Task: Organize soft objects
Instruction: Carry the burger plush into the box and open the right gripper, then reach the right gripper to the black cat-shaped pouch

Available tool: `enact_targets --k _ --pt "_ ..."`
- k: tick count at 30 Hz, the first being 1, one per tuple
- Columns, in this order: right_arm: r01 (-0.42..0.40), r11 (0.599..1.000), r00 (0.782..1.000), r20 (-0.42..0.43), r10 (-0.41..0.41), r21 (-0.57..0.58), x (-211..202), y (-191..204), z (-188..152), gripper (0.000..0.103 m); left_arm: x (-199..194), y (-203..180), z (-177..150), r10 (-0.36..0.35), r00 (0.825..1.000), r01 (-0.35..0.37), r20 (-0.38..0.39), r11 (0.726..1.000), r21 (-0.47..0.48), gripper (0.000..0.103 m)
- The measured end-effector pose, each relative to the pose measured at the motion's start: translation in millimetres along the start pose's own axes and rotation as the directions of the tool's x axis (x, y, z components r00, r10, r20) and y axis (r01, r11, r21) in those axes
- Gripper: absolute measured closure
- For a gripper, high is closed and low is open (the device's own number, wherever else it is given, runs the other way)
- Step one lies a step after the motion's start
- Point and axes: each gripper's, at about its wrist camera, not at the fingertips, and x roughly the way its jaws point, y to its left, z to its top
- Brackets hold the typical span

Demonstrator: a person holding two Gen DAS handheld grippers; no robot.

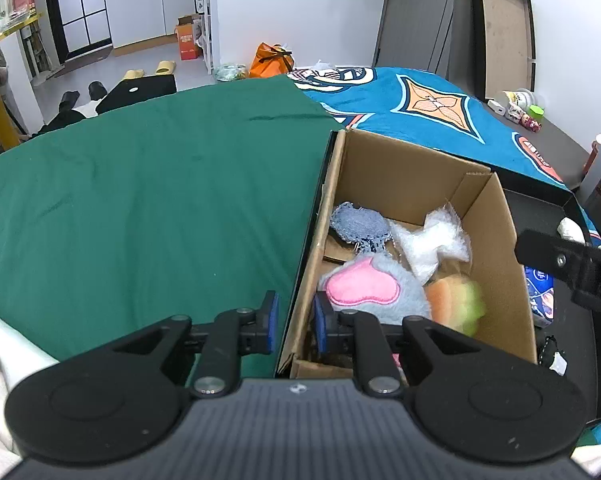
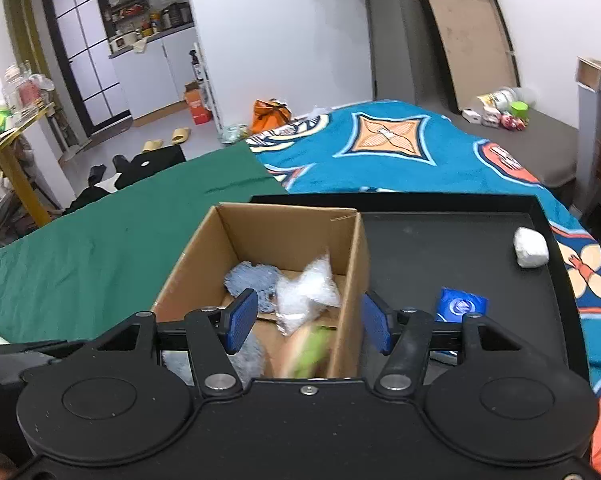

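Note:
A cardboard box (image 1: 496, 232) (image 2: 196, 256) stands in a black tray (image 2: 440, 240) on the bed. Inside lie a grey plush with a pink patch (image 1: 364, 284), a blue denim piece (image 1: 358, 222) (image 2: 248, 276), a white bubble-wrap wad (image 1: 432, 240) (image 2: 306, 292) and a blurred orange-green soft toy (image 1: 456, 300) (image 2: 308, 350). My left gripper (image 1: 294, 320) is open, its jaws either side of the box's left wall. My right gripper (image 2: 308, 322) is open and empty above the box's right side; it shows at the right of the left wrist view (image 1: 568, 260).
On the tray right of the box lie a white soft lump (image 2: 530, 247) and a blue packet (image 2: 460, 306). A green cloth (image 1: 140, 184) covers the bed's left part, a patterned blue blanket (image 2: 380, 152) the right. A board (image 2: 468, 40) leans on the far wall.

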Motion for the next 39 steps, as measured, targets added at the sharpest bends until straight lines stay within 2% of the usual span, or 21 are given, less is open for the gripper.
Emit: enact_targets --k 11,16,21,26,30,36,39 --pt "0.050 0.997 0.999 -0.020 -0.049 0.056 -9.7 -38.8 -14.8 0.045 -10.4 -6.8 1.0 0.016 0.999 -0.017 0.030 0.999 0.029 0.081" --pt "0.067 0.994 0.997 -0.037 -0.064 0.085 -9.2 -56.5 -23.3 0.045 -11.3 -10.8 2.2 0.020 0.999 -0.022 0.025 0.999 0.045 0.072" --pt "0.069 0.992 0.996 -0.059 -0.063 0.108 -6.6 -68.3 -32.7 0.045 -9.5 -16.0 2.7 0.038 0.999 -0.039 0.019 0.997 0.070 0.068" --pt "0.083 0.988 0.994 -0.085 -0.072 0.133 -2.5 -81.7 -43.3 0.040 -9.6 -20.8 2.2 0.062 0.998 -0.064 0.018 0.994 0.088 0.058" --pt "0.093 0.983 0.992 -0.102 -0.078 0.158 0.2 -94.0 -51.7 0.028 -6.0 -27.3 0.6 0.087 0.996 -0.089 0.017 0.989 0.119 0.054" --pt "0.094 0.978 0.991 -0.111 -0.074 0.186 6.3 -107.6 -60.4 0.016 -3.1 -32.0 -1.6 0.127 0.992 -0.129 0.026 0.980 0.152 0.044" --pt "0.102 0.975 0.990 -0.114 -0.080 0.199 11.3 -113.3 -66.4 0.014 -3.0 -34.4 -2.7 0.147 0.989 -0.150 0.033 0.974 0.169 0.039"
